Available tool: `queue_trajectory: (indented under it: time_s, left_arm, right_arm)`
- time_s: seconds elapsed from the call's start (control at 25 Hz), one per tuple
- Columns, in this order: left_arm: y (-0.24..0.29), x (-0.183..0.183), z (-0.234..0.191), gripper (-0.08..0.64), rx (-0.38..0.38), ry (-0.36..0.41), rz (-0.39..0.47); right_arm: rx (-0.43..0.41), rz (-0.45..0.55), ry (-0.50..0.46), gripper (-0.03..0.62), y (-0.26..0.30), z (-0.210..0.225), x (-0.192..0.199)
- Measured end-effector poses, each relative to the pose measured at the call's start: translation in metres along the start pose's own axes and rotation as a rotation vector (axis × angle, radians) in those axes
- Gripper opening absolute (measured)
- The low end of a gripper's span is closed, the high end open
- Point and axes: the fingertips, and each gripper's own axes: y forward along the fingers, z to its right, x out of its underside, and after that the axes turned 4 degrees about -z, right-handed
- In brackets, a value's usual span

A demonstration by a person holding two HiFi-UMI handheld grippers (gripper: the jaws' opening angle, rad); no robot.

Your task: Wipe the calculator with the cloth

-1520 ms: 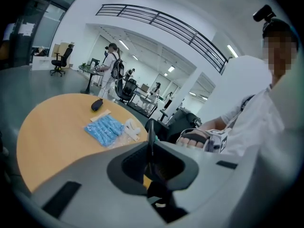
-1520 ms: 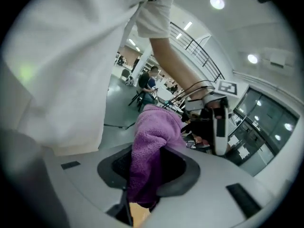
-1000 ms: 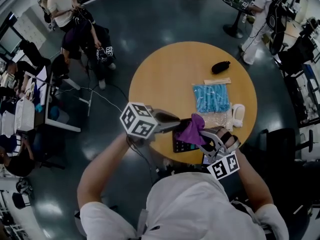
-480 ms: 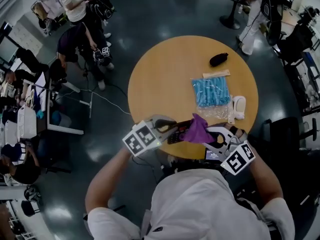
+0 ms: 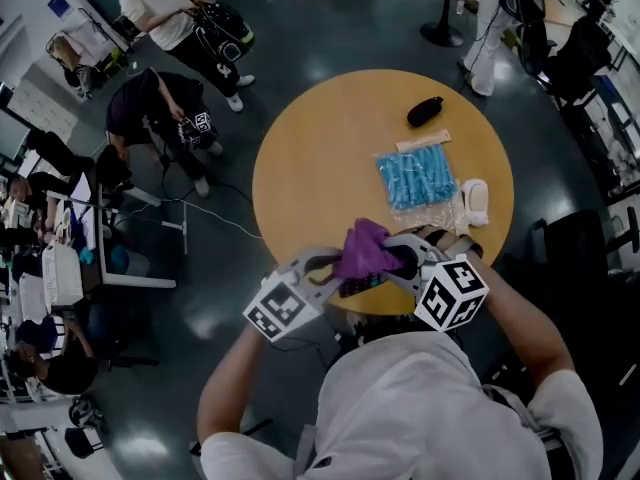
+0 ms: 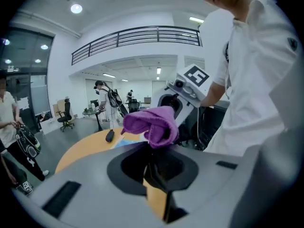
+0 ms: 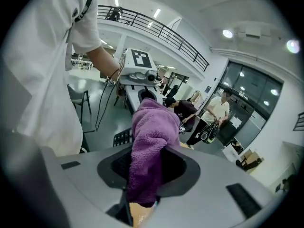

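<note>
The black calculator [image 5: 362, 284] is held off the near edge of the round table, and my left gripper [image 5: 345, 271] is shut on one end of it. In the left gripper view the calculator [image 6: 156, 172] shows edge-on as a dark slab between the jaws. My right gripper [image 5: 388, 258] is shut on a purple cloth [image 5: 362, 248], which lies bunched on top of the calculator. In the right gripper view the cloth [image 7: 149, 141] fills the jaws and a strip of calculator keys [image 7: 122, 137] shows beside it. The two grippers face each other closely.
On the wooden table [image 5: 320, 158] lie a blue packet [image 5: 418, 180], a clear bag [image 5: 440, 220], a white object [image 5: 474, 200], a thin tan packet [image 5: 423, 140] and a black pouch [image 5: 426, 111]. People and chairs stand on the floor to the left and at the back.
The right gripper has carried the cloth leftward along the calculator, toward the left gripper. The left gripper has rolled, and its marker cube now sits lower.
</note>
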Motion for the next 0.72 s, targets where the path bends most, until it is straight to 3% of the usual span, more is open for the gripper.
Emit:
queue_trajectory:
  time_s: [0.2,0.52,0.72]
  left_arm:
    - [-0.023,-0.005,-0.005,0.043,-0.042,-0.056,0.109]
    - [-0.054,-0.037,-0.018,0.043,-0.11,-0.169,0.327]
    - [-0.056,-0.046,-0.025,0.043,-0.137,-0.181,0.375]
  right_arm:
    - [0.034,0.018,0.079,0.12,-0.014,0.012,0.013]
    - [-0.002,0.27,0.495,0.12,-0.034,0.02,0.02]
    - [-0.044,0.339,0.629,0.12,-0.027,0.004,0.032]
